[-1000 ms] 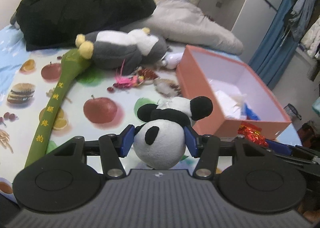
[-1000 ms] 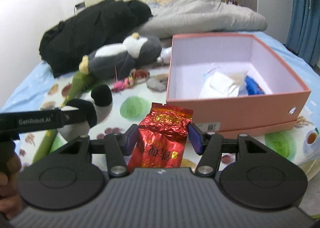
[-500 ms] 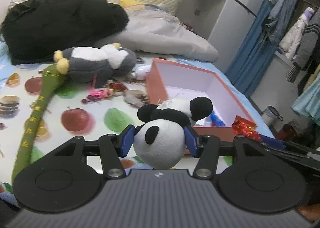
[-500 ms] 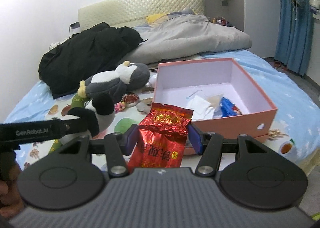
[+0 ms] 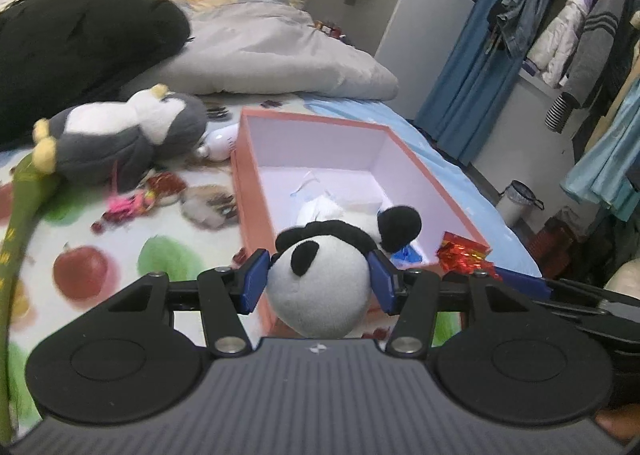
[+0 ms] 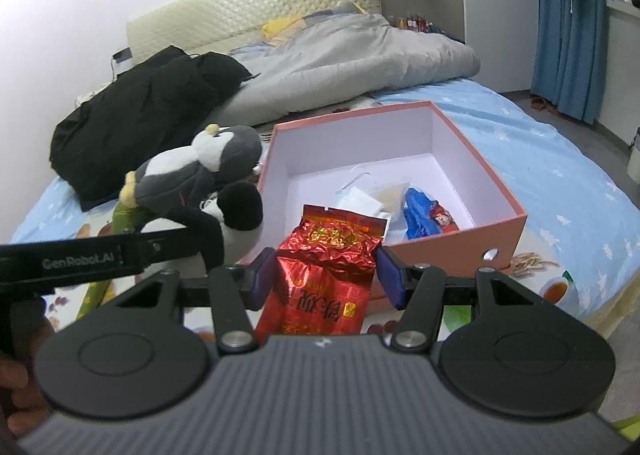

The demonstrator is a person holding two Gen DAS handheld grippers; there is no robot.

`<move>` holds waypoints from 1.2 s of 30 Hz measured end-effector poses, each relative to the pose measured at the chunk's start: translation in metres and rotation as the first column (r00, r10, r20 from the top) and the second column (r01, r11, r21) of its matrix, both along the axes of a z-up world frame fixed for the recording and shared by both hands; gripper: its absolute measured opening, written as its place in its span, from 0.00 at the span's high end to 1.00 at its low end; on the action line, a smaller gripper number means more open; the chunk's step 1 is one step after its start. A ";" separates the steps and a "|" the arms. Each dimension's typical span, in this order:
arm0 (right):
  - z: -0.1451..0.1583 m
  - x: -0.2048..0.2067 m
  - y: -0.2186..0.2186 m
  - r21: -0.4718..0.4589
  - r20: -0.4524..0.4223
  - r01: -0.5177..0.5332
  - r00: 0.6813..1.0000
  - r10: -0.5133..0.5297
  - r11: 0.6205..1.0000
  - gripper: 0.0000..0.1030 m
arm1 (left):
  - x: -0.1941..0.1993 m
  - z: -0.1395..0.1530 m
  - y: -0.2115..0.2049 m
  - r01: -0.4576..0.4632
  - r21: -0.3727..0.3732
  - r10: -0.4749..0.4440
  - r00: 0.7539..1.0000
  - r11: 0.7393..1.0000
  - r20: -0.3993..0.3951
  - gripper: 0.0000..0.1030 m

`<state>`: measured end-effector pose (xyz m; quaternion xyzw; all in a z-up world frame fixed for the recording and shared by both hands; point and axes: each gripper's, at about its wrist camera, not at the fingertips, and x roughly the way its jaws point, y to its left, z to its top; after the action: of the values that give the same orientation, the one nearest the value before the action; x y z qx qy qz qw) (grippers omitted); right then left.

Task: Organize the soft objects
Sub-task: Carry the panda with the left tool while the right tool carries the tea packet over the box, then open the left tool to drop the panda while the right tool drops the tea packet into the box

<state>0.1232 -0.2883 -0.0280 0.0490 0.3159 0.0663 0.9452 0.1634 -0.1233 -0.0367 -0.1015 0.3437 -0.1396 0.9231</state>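
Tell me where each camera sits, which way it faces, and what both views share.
Left wrist: sits on the left gripper, looks down along it at the panda toy it grips, over the pink box; a fingertip shows bottom right.
Right wrist: sits on the right gripper, faces the box and bed; it grips a red foil packet; the person's hand shows at left.
Shared: box, panda toy, packet, grey penguin toy, black coat, grey duvet.

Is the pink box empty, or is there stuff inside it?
Not empty. The pink box has no lid on, and on its white floor lie crumpled white paper and a blue packet.
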 end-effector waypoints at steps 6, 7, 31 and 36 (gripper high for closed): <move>-0.006 0.055 -0.021 0.018 -0.024 0.009 1.000 -0.009 1.000 0.44 | 0.064 -0.007 -0.023 0.018 0.038 -0.018 1.000 0.999 -0.007 0.42; -0.007 0.064 -0.024 0.017 -0.026 0.009 1.000 -0.008 1.000 0.44 | 0.074 -0.007 -0.026 0.020 0.035 -0.020 1.000 0.999 -0.009 0.42; -0.063 0.197 -0.084 0.036 -0.233 0.102 0.968 -0.091 0.994 0.38 | 0.242 -0.066 -0.079 0.127 0.099 -0.112 0.983 0.987 -0.148 0.42; -0.053 0.179 -0.077 0.042 -0.217 0.101 0.972 -0.090 0.994 0.37 | 0.221 -0.051 -0.069 0.116 0.106 -0.103 0.987 0.988 -0.122 0.42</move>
<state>0.3026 -0.3657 -0.0808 0.0958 0.4113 0.0233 0.9061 0.3844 -0.1927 -0.0880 -0.0382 0.4089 -0.1643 0.8968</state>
